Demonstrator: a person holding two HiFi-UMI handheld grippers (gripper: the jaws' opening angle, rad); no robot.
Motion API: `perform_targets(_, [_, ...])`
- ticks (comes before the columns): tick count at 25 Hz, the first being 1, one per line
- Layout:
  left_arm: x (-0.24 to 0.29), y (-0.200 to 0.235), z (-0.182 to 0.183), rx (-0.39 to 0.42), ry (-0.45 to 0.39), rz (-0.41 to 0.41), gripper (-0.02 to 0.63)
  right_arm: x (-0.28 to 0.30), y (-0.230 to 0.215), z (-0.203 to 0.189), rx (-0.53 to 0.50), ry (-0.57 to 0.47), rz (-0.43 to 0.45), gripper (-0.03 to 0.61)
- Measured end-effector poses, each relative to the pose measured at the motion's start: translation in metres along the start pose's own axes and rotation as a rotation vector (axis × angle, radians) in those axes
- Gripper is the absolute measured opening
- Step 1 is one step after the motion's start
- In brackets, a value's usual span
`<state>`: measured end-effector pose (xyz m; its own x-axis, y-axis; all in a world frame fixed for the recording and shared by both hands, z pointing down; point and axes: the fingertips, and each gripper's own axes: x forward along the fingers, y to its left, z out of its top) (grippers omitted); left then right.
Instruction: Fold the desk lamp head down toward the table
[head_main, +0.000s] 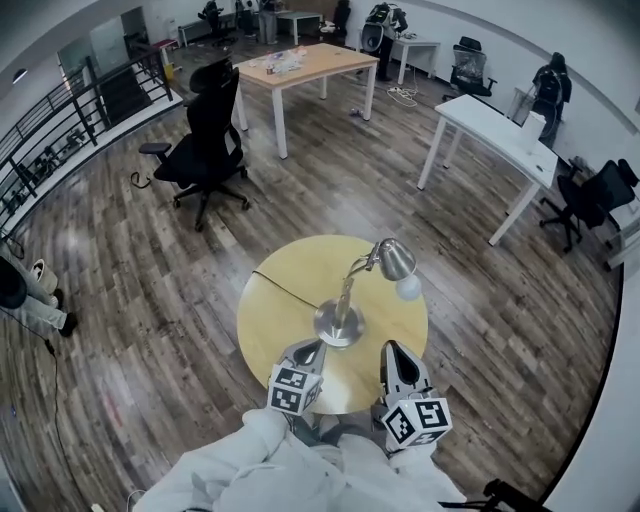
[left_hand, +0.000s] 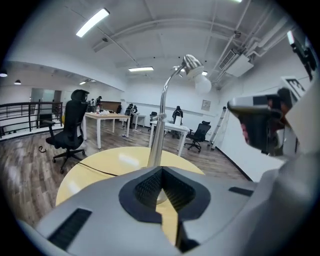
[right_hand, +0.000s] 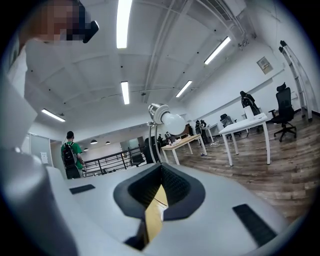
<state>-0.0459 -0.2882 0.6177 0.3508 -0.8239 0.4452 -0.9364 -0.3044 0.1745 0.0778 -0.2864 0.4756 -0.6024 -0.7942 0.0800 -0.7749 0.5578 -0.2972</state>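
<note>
A silver desk lamp stands on the round yellow table (head_main: 270, 320). Its base (head_main: 338, 326) is near the table's middle, and its stem rises upright to the head (head_main: 395, 259) with a white bulb (head_main: 408, 289). My left gripper (head_main: 310, 352) is shut and empty, just on my side of the base. In the left gripper view the stem (left_hand: 161, 117) rises straight ahead of the left gripper (left_hand: 161, 170). My right gripper (head_main: 392, 352) is shut and empty, to the right of the base and below the bulb. In the right gripper view the lamp head (right_hand: 158, 112) shows beyond the right gripper (right_hand: 161, 167).
The lamp's black cable (head_main: 285, 290) runs off the table's left edge. A black office chair (head_main: 205, 140) stands beyond the table, with a wooden desk (head_main: 305, 65) behind it and a white desk (head_main: 495, 130) at the right. A person (head_main: 30, 295) stands at the far left.
</note>
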Motion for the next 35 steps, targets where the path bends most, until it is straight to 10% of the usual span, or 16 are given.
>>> perform_targets(6, [0.073,0.038,-0.045,0.11,0.154,-0.024,-0.002,0.01,0.027,0.066,-0.041,-0.029,0.052,0.014])
perform_targets(11, [0.113,0.053,-0.059,0.107,0.236,-0.051,-0.002,0.041,0.032,0.149,-0.265,0.004,0.087,0.038])
perform_targets(14, [0.123,0.056,-0.071,0.108,0.277,-0.053,-0.002,0.071,0.031,0.154,-0.387,0.12,0.108,0.174])
perform_targets(22, [0.128,0.055,-0.075,0.098,0.281,-0.084,-0.002,0.121,0.042,0.139,-0.645,0.406,0.176,0.192])
perform_targets(35, [0.132,0.052,-0.069,0.154,0.287,-0.079,-0.002,0.07,-0.035,0.105,-0.524,0.588,0.083,0.19])
